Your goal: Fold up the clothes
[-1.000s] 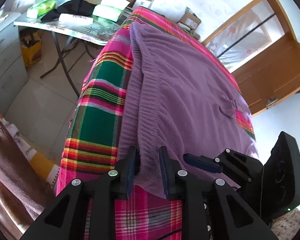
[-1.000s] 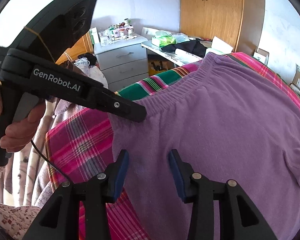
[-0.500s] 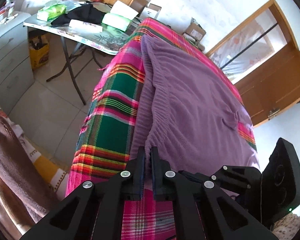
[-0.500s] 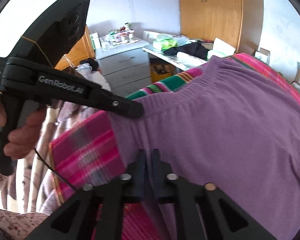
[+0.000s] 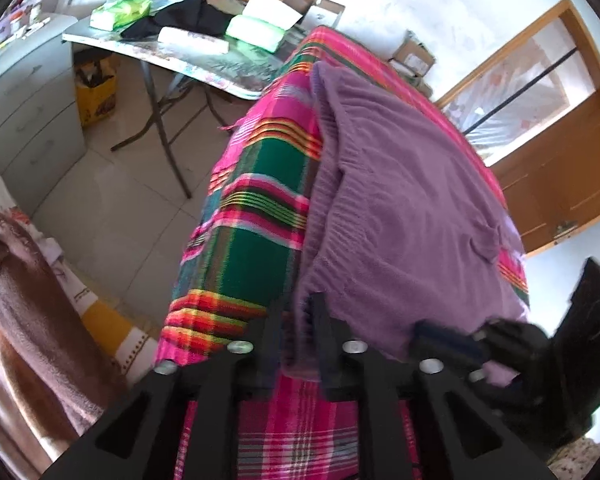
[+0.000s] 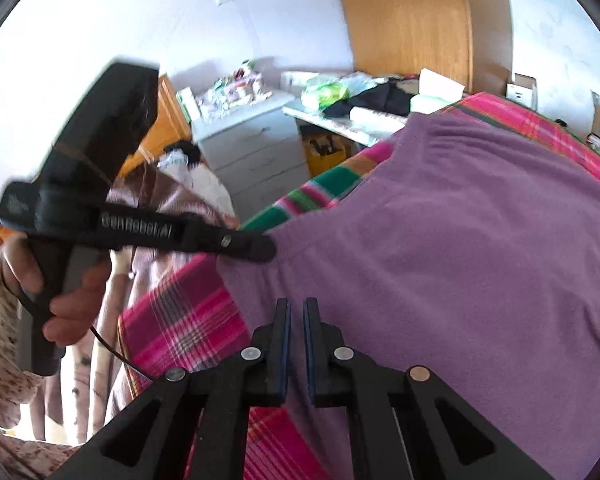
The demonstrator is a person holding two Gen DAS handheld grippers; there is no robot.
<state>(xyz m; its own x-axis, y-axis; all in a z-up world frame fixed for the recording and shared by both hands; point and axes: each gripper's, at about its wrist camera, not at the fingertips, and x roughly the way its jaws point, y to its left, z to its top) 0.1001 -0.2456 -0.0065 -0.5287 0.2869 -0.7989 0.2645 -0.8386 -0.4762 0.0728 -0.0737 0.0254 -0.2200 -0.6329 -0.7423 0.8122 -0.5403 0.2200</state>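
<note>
**At the near hem, two grips that could each let go**

Between the fingers of the left gripper [image 5: 298, 320] sits a bunched corner of the purple garment [image 5: 400, 208], which lies spread ahead of both grippers across the plaid blanket [image 5: 256, 208] on the bed. Its jaws have just been opening a little with the cloth between them, so the pinch looks loose; a hard pull could slide the ribbed edge straight out.

Just to the right of it, the right gripper [image 6: 296, 320] is pressed nearly together on the same near edge, with only a thin layer of fabric caught, if any more than that. I judge this the weaker risk, but a thin bite can tear free once the garment's weight hangs from it.

Other likely trouble:

- Lifting one side ahead of the other would skew the fold and drag the far end sideways.
- Blanket lies directly under both sets of fingers, and snagging it would haul the bedding up too.
- Beyond the left gripper, the garment's edge hangs close to the bed's side and could slip off.
</note>
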